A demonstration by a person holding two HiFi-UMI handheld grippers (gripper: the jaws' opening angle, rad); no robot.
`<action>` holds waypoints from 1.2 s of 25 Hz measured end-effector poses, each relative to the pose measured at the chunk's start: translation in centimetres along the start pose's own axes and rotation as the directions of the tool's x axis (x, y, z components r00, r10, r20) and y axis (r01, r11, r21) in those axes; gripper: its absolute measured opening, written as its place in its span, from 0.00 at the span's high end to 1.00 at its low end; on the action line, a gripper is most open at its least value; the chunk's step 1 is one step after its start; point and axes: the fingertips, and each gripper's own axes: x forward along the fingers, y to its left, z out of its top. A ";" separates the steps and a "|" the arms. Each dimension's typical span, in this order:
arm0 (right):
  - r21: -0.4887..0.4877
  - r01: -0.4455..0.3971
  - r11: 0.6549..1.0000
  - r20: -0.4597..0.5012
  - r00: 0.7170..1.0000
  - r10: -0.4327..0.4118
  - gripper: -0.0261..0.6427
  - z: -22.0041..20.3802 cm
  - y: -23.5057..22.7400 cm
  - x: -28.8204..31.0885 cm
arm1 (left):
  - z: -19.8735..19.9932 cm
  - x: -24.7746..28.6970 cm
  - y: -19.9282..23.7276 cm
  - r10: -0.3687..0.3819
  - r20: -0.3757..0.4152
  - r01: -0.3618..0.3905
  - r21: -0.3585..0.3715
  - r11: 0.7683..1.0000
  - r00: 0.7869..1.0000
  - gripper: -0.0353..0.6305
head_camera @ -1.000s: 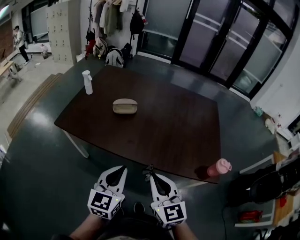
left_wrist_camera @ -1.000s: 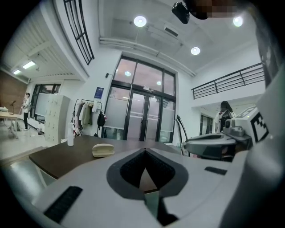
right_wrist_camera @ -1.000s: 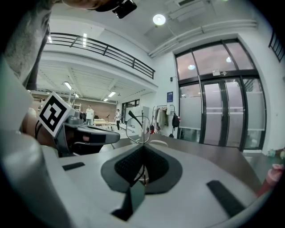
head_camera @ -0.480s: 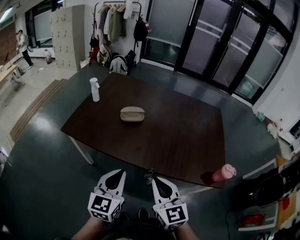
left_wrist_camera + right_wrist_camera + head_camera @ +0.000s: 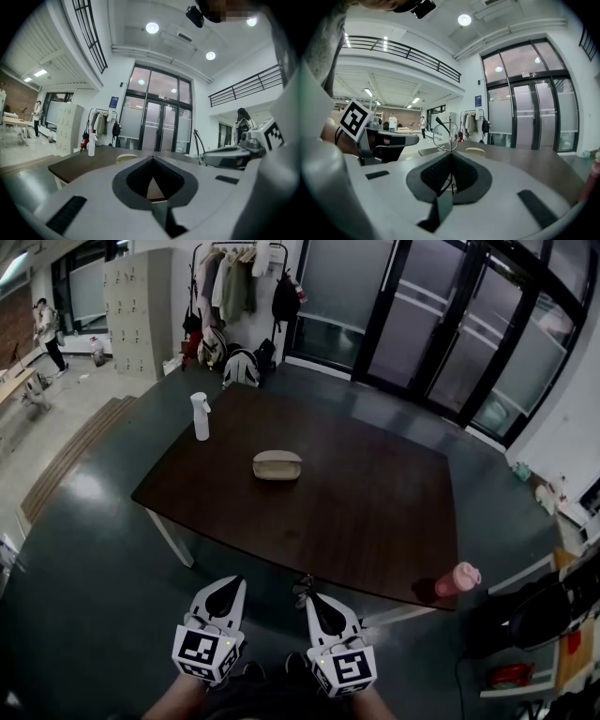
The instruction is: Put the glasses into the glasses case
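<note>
Dark table point(image 5: 375, 521) holds closed glasses case point(image 5: 277, 466).

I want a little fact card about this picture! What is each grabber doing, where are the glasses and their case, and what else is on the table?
left gripper: shut, nothing in it
right gripper: shut on the thin wire-rimmed glasses
beige oval glasses case: looks closed, lying near the middle of the dark brown table, far from both grippers
white spray bottle: upright by the table's far left corner
pink bottle: at the table's near right corner
job so far: glasses not yet in the case
</note>
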 end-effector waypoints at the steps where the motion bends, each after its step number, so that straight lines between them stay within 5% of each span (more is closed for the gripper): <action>1: 0.006 0.003 1.000 0.001 1.000 -0.003 0.98 -0.1 0.1 -0.1 | -0.1 -0.2 0.1 0.000 0.000 0.000 -0.001 1.000 1.000 0.94; 15: 0.046 0.008 0.999 0.005 1.000 -0.008 0.98 -1.6 -4.9 2.9 | -1.1 3.7 0.3 0.031 -0.024 -0.031 -0.009 0.999 0.999 0.94; 30: 0.062 -0.046 0.997 0.010 0.999 0.045 0.98 0.2 -16.6 12.1 | 0.9 17.6 1.3 0.084 -0.043 -0.084 0.000 0.996 0.996 0.94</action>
